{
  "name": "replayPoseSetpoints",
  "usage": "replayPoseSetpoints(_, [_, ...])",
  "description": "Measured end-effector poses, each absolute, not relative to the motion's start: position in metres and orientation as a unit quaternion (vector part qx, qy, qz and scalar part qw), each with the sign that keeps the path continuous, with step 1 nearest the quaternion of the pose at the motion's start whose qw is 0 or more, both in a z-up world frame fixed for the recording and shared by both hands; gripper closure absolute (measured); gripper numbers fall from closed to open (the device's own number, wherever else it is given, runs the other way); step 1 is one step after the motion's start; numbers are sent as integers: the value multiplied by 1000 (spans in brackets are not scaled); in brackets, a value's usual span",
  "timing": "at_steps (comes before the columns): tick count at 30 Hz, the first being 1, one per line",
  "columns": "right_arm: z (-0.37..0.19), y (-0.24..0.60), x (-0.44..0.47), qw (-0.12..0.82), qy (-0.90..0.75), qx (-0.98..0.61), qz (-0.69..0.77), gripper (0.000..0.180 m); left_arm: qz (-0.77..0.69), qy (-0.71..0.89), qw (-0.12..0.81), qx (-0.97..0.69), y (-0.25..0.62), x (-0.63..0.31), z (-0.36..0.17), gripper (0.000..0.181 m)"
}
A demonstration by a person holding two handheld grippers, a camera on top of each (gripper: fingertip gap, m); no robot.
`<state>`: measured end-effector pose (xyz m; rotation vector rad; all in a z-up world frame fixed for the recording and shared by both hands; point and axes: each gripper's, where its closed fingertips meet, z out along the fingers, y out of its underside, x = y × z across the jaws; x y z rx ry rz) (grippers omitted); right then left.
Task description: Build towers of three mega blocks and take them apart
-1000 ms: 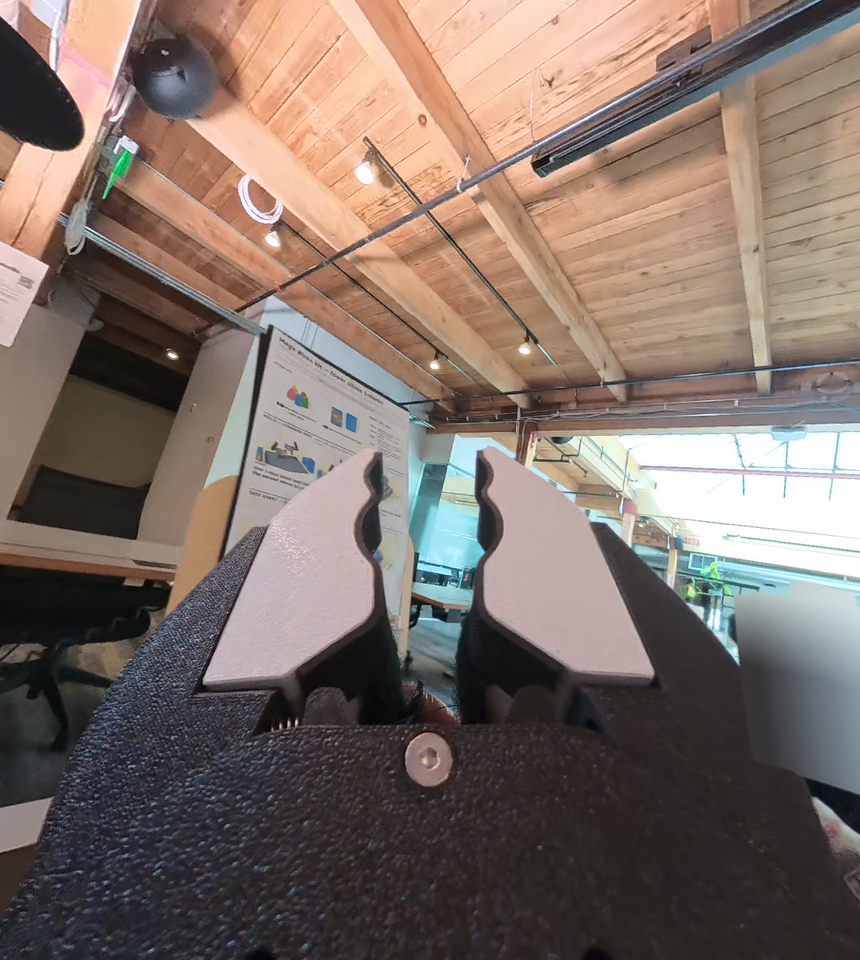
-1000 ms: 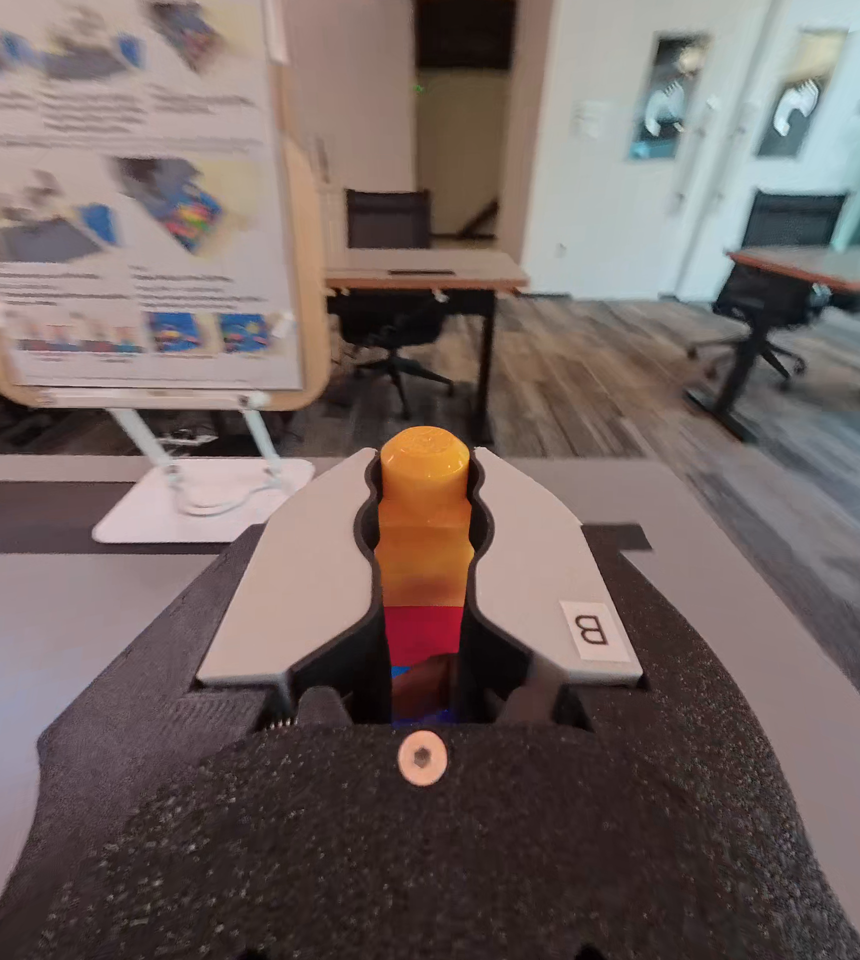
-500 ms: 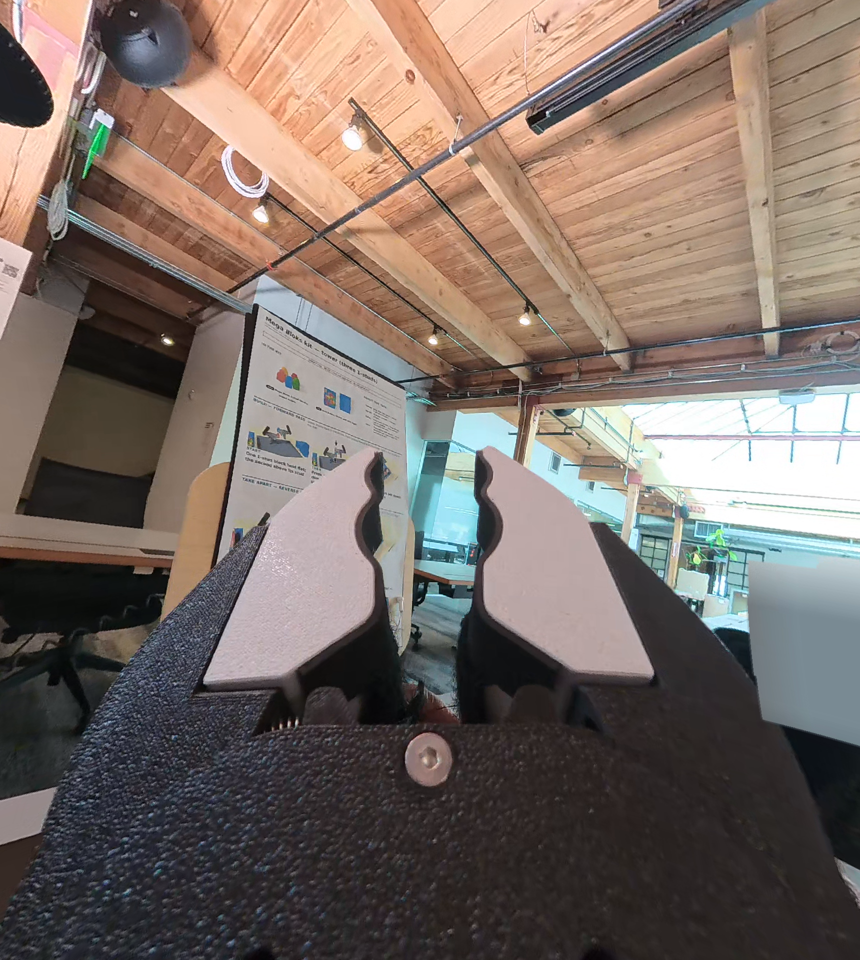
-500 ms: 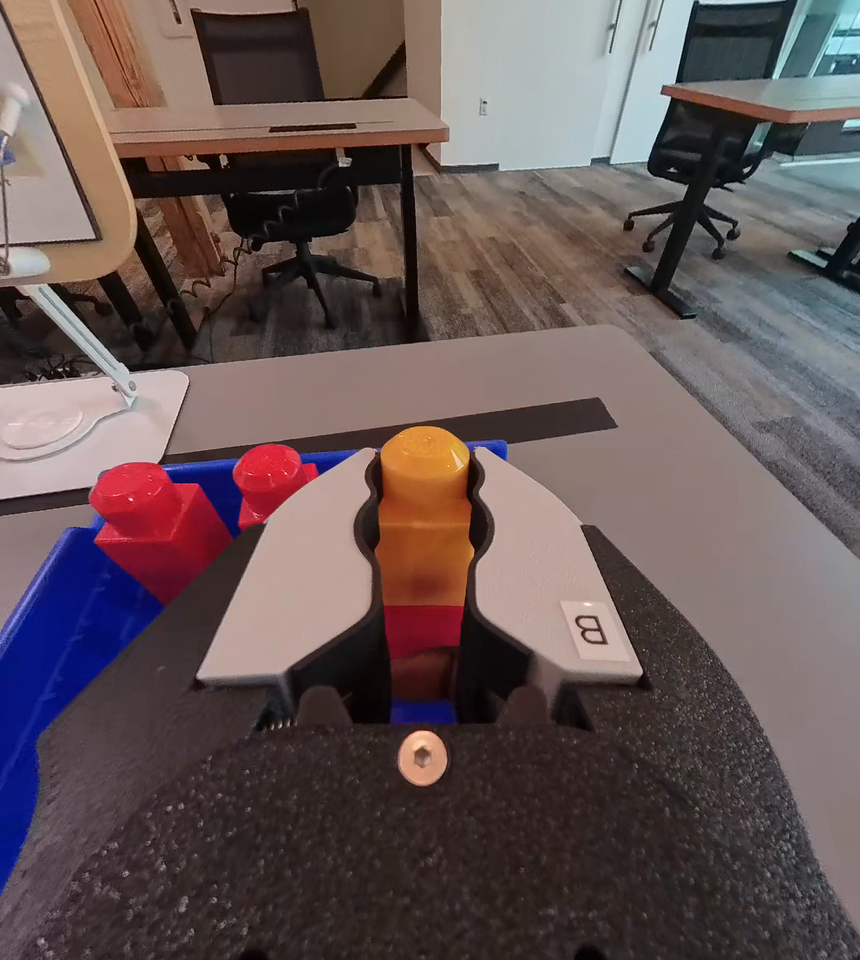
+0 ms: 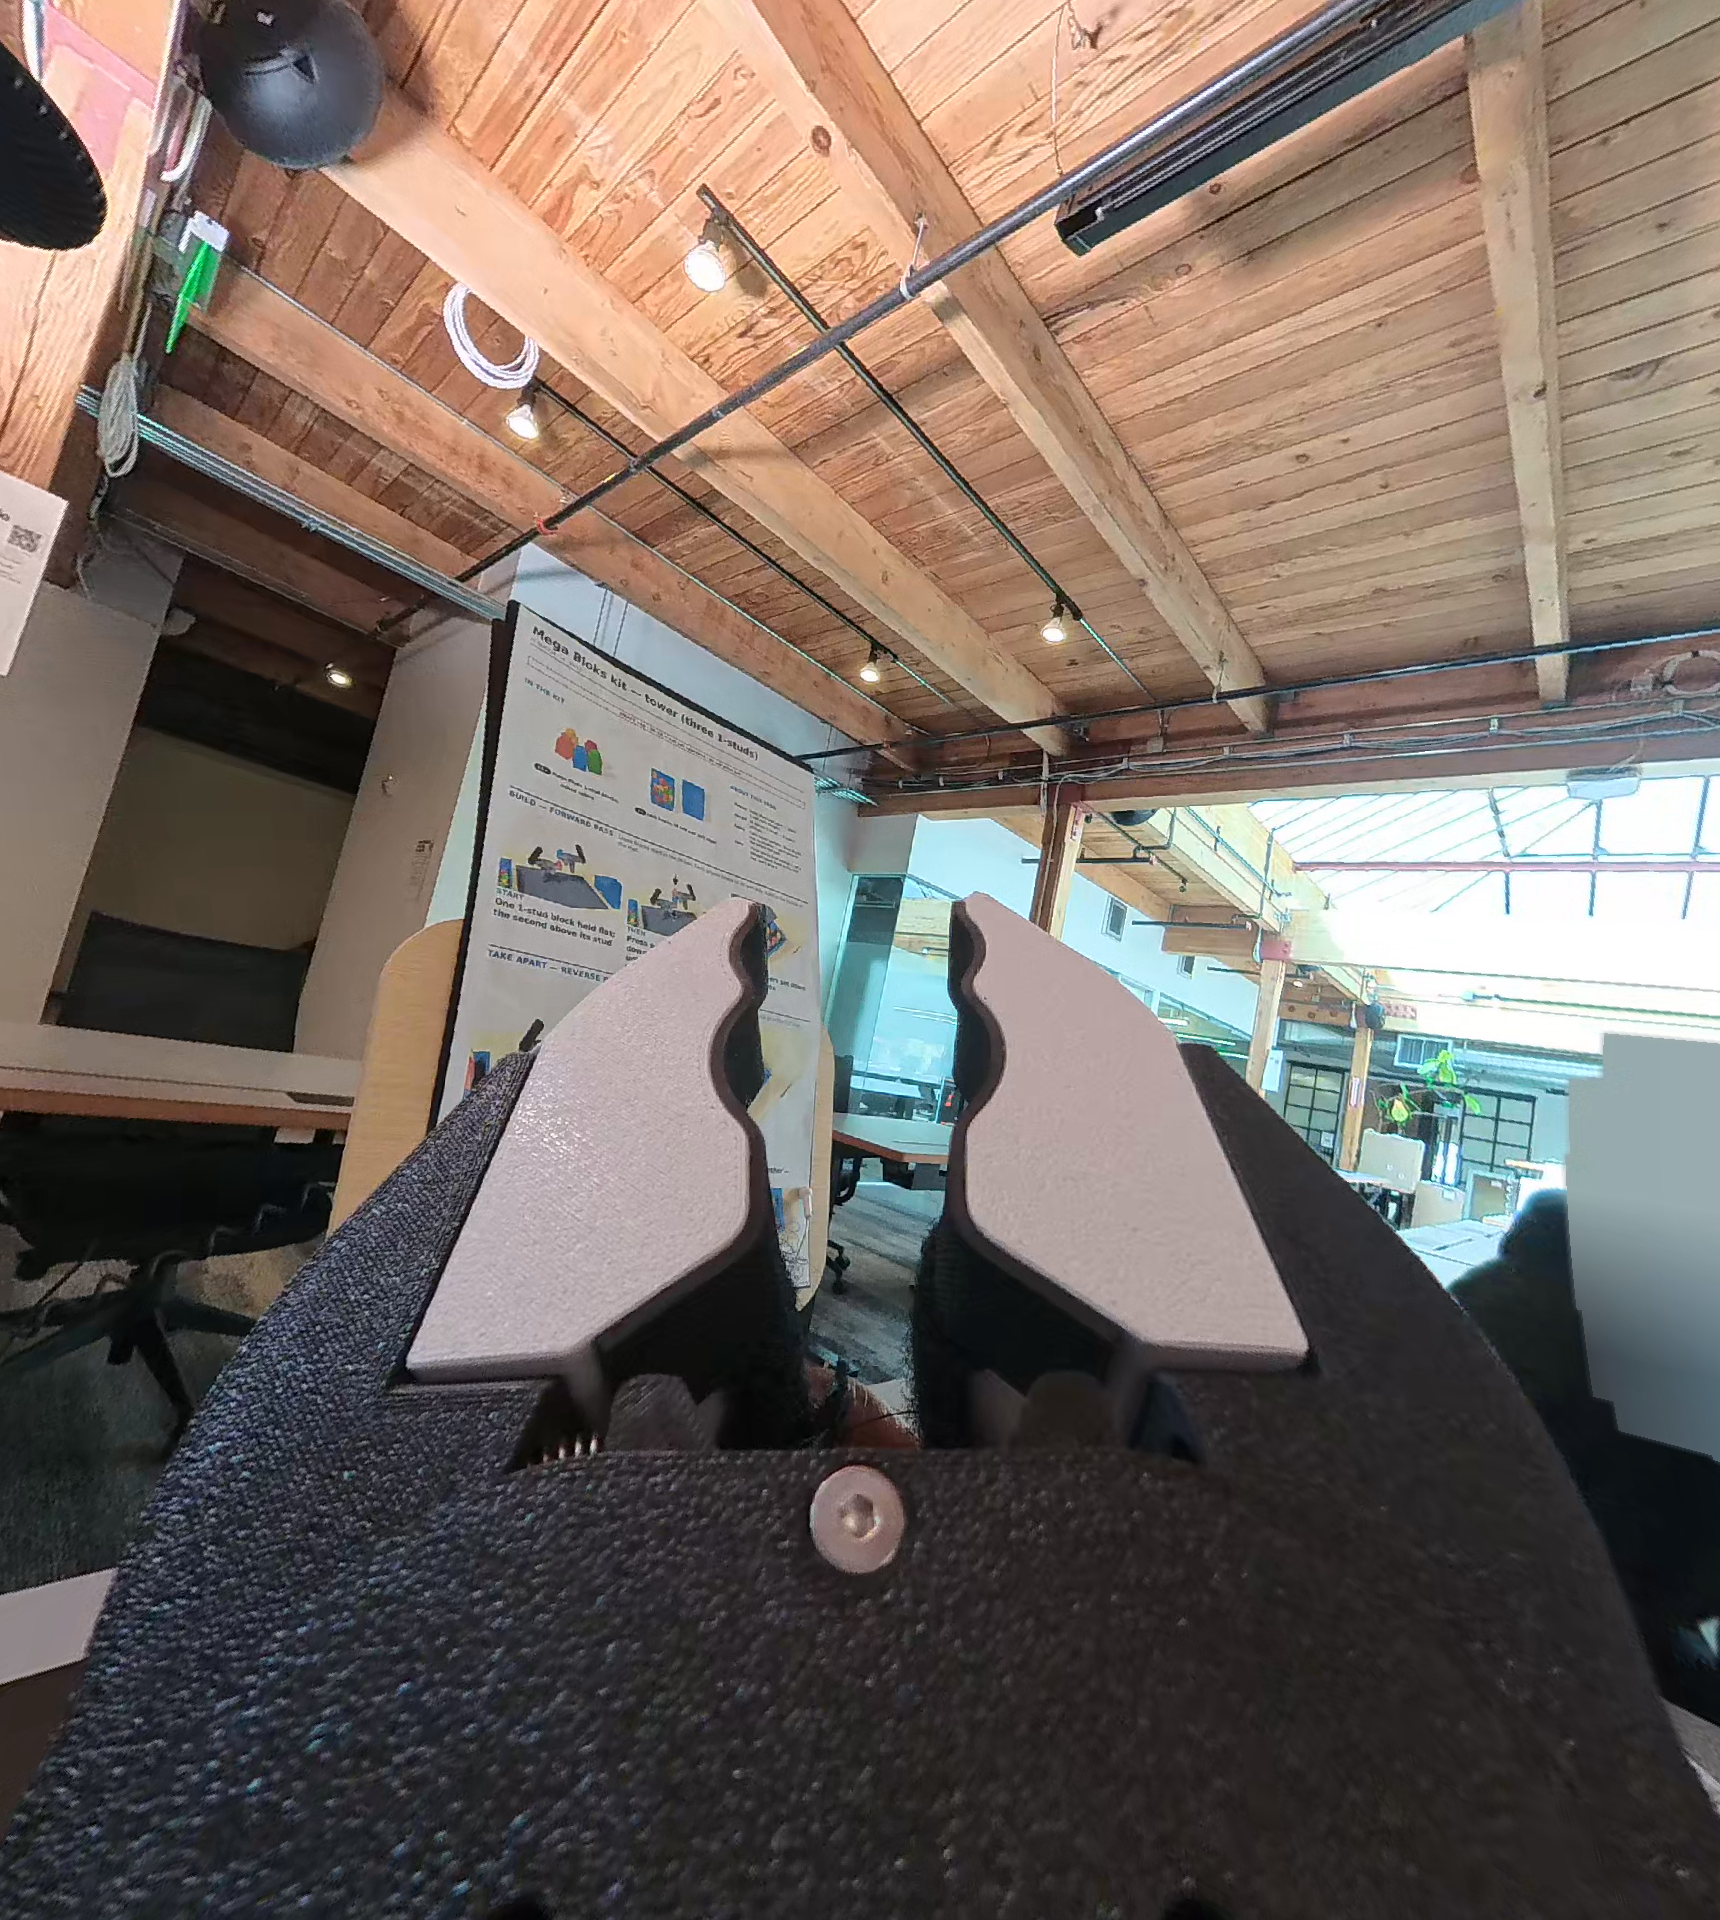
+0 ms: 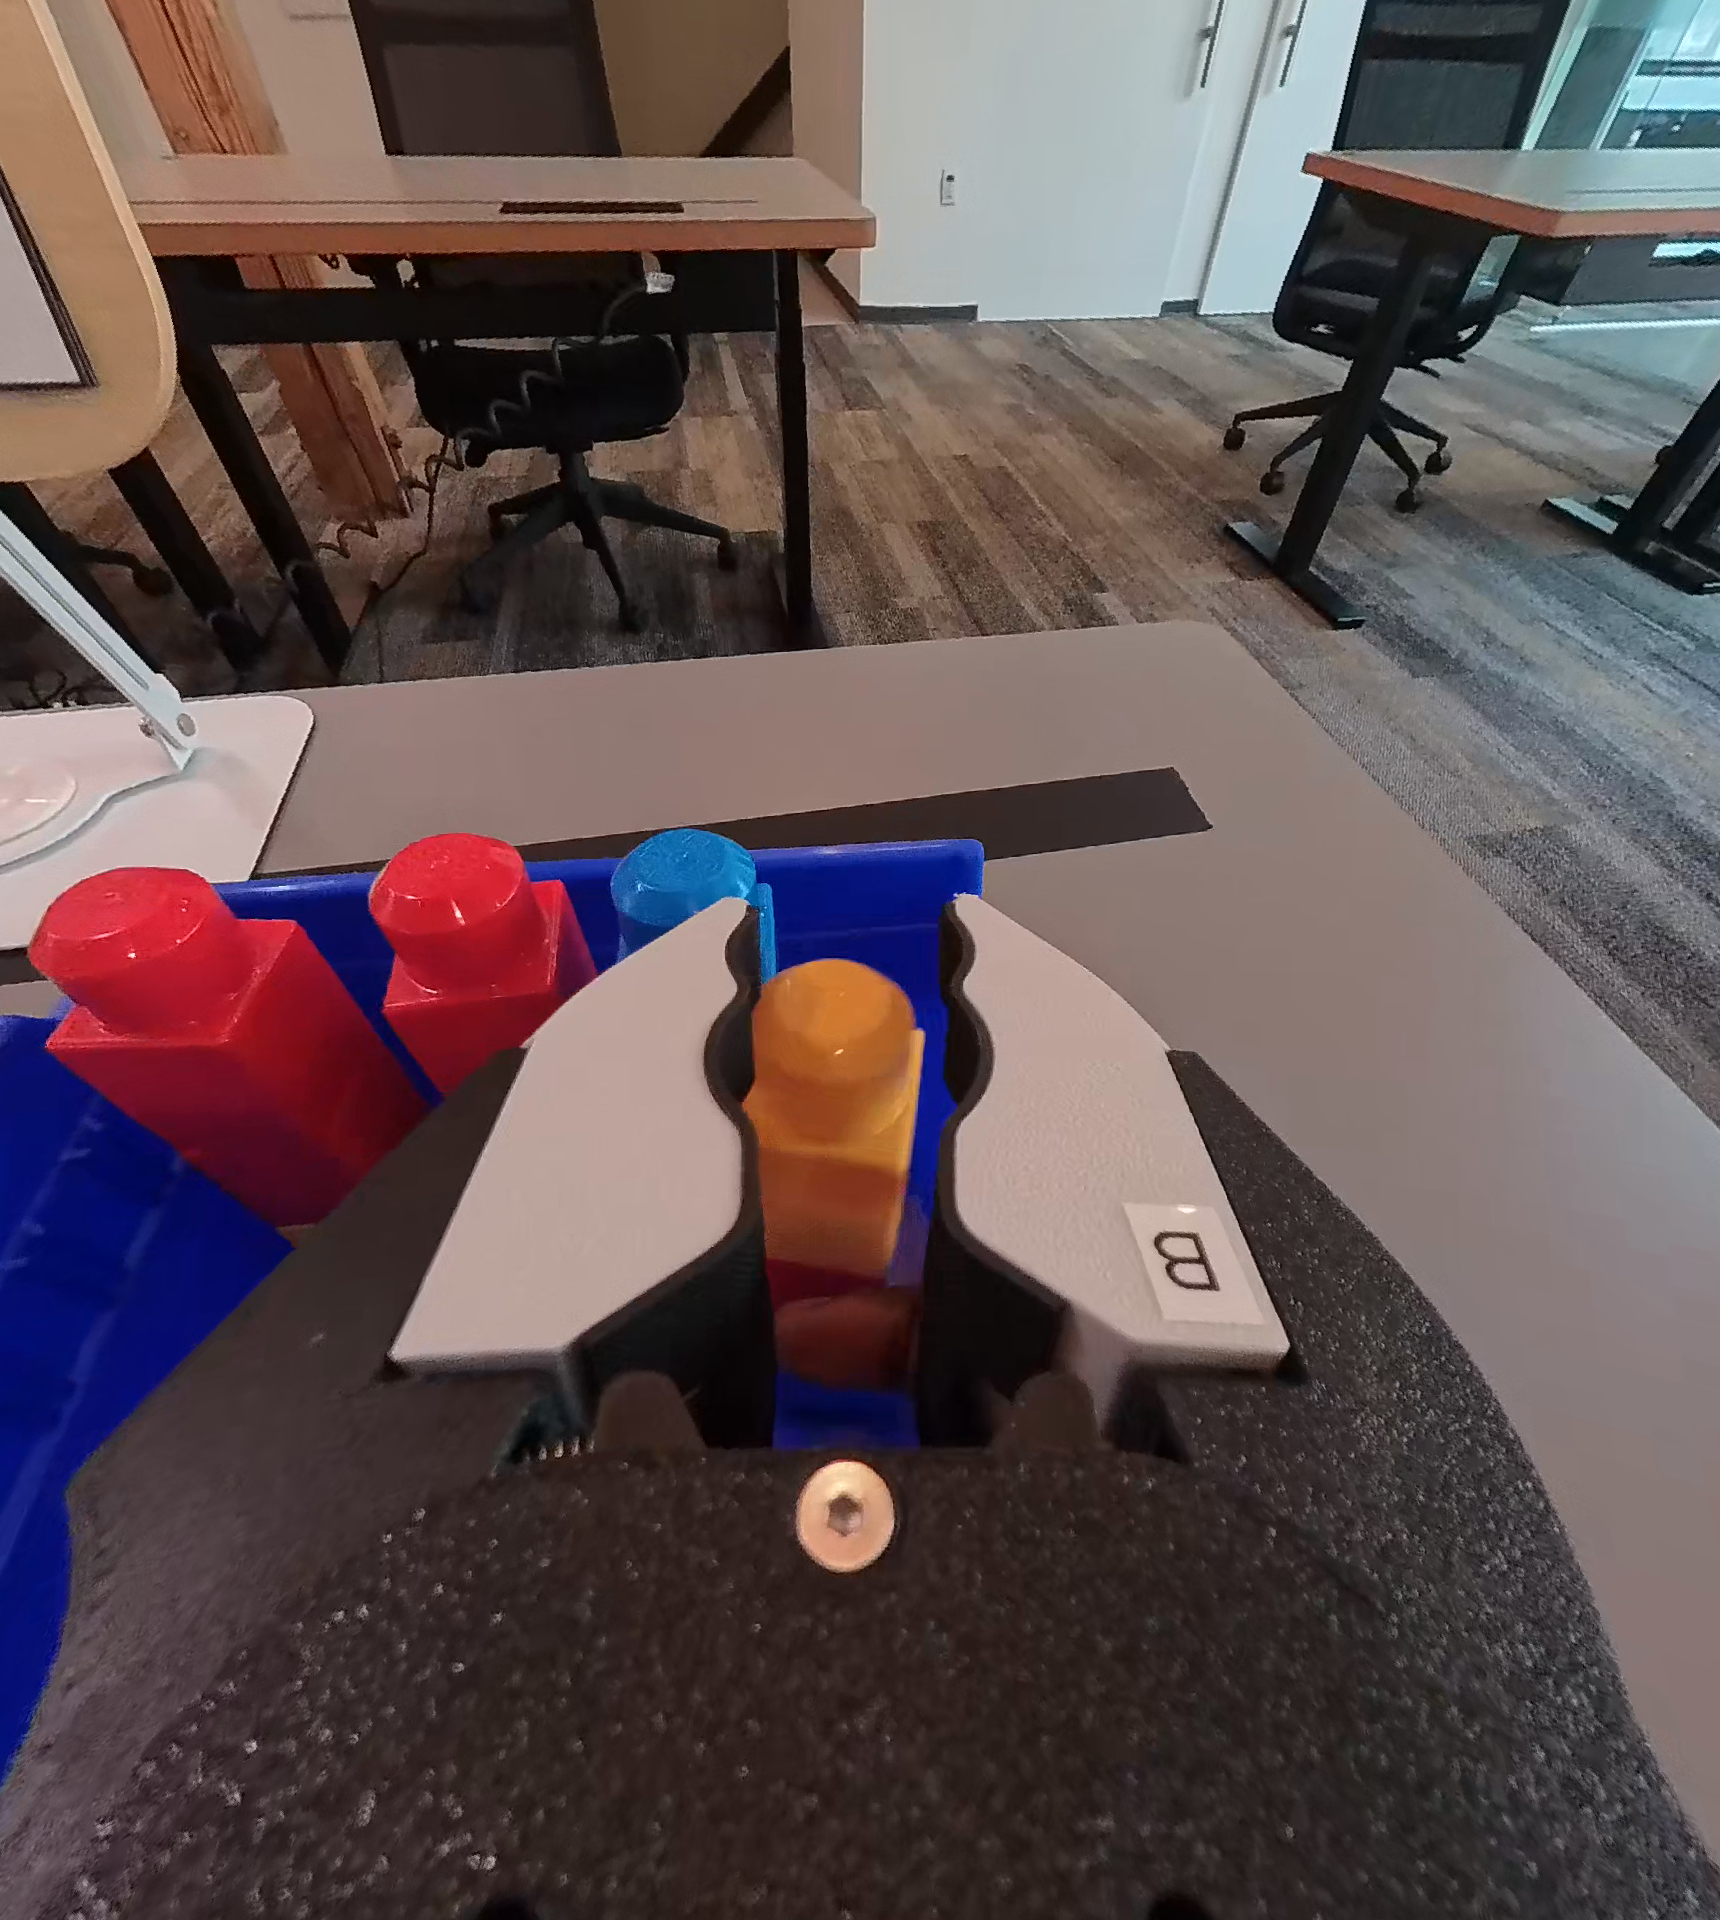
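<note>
In the right wrist view, my right gripper (image 6: pixel 848 909) hangs over a blue bin (image 6: pixel 4 1299). An orange block (image 6: pixel 830 1091) on top of a red block stands between its fingers. It sits back from the fingertips, and blue shows between it and the right pad, so the jaws are open around it. Two red blocks (image 6: pixel 212 1039) (image 6: pixel 466 935) and a light blue block (image 6: pixel 679 878) stand upright in the bin to the left. In the left wrist view, my left gripper (image 5: pixel 854 914) points up at the ceiling. It is open, with nothing between its fingertips.
The bin stands on a grey table (image 6: pixel 1355 1039) with a black tape strip (image 6: pixel 1043 810) behind it. A white stand base (image 6: pixel 108 779) is at the far left. An instruction poster (image 5: pixel 627 883) stands beyond. Desks and office chairs stand on the floor past the table's edge. Tip to tip, the grippers are about 60 cm apart.
My right gripper tipped down over the blue bin with the tower. Its jaws widened slightly, and the orange block now sits lower between the fingers, off the right pad. The left gripper barely moved.
</note>
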<state>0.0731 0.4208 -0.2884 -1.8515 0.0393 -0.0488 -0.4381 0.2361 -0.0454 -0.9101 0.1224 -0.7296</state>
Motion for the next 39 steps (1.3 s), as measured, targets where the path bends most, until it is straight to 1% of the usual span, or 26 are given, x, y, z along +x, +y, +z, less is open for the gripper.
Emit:
replayPoseSetpoints(7, [-290,420,70,588,2,-808,-29,149,-343,56,834,-428,235,-441,-45,148])
replayPoseSetpoints(11, [-290,417,68,572,-14,-819,-35,147,-344,54,834,-427,235,-442,-45,148])
replayPoseSetpoints(15, [-291,412,66,547,-43,-835,-48,140,-345,53,834,-428,235,-443,-46,147])
replayPoseSetpoints(21, [-291,403,67,522,-45,-852,-15,129,-345,53,834,-427,235,-444,-45,148])
replayPoseSetpoints(25, [-295,393,56,475,-67,-877,8,120,-346,51,834,-427,235,-445,-46,148])
replayPoseSetpoints(29, [-299,385,46,445,-97,-890,15,114,-346,51,834,-427,235,-445,-46,148])
replayPoseSetpoints(32, [-300,386,48,445,-98,-890,11,120,-346,50,835,-426,235,-446,-46,148])
replayPoseSetpoints(36, [-322,385,60,413,-106,-904,-16,143,-347,49,835,-424,234,-447,-46,148])
replayPoseSetpoints(39, [-321,386,71,418,-95,-902,-45,144,-345,48,836,-424,234,-448,-45,148])
